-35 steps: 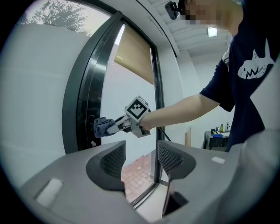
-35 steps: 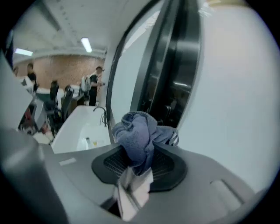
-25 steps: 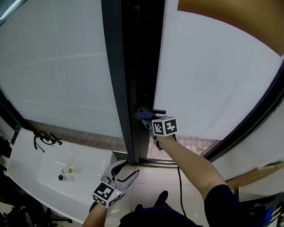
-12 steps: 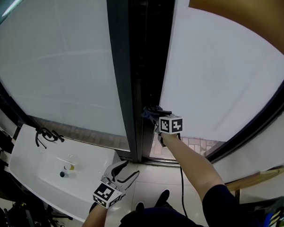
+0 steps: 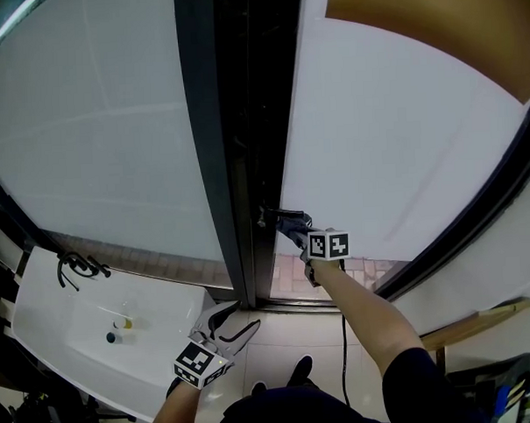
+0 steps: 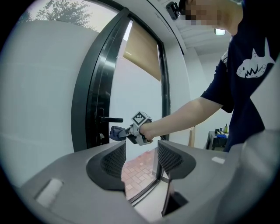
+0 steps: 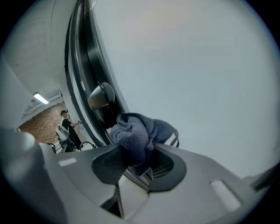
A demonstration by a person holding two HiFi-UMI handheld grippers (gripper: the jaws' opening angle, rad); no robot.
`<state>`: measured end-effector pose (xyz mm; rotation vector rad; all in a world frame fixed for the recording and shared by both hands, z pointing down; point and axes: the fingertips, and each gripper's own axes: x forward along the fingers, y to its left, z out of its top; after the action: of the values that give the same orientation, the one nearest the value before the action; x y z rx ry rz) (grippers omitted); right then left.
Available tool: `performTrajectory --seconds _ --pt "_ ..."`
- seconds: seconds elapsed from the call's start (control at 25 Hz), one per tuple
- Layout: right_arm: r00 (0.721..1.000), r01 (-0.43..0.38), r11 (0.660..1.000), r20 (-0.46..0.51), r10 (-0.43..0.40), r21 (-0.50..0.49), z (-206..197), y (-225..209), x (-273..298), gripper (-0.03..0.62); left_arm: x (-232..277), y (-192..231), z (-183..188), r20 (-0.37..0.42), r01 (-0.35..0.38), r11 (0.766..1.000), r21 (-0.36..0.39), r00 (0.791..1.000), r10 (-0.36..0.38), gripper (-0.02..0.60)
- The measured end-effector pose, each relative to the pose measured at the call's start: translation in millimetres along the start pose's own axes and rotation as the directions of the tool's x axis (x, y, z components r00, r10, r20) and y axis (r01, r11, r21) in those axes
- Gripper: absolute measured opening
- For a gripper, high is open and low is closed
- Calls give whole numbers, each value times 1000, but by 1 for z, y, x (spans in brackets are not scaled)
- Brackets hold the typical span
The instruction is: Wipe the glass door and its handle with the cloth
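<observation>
Reaching forward, right tool (image 5: 290, 226) clamps the cloth (image 7: 135, 132) beside the handle (image 6: 110, 120); left tool (image 5: 226, 324) hangs low, jaws apart

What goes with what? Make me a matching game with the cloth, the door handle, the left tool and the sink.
Things:
1. cloth
2. door handle
3. left tool
4. sink

Descriptions:
A. open, nothing in it
B. black, sticking out sideways
C. white, low on the person's left
D. bunched up, clamped in the right tool

Pairs: 1-D, 2-B, 3-A, 4-C
</observation>
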<state>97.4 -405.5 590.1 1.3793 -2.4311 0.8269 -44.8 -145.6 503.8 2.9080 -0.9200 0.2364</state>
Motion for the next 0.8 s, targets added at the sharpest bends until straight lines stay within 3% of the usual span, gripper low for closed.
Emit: performTrajectory --seconds 0.24,0.36,0.8 --pt "988 -150 987 24 152 -60 22 69 11 121 6 -4 4 8 11 1000 7 1000 -12 219" --pt "989 -141 989 30 143 -40 33 82 24 121 3 0 4 8 -2 1000 4 1000 2 219" --pt "995 -97 995 14 97 -28 34 61 38 123 -9 8 -2 3 -42 999 -11 999 42 219"
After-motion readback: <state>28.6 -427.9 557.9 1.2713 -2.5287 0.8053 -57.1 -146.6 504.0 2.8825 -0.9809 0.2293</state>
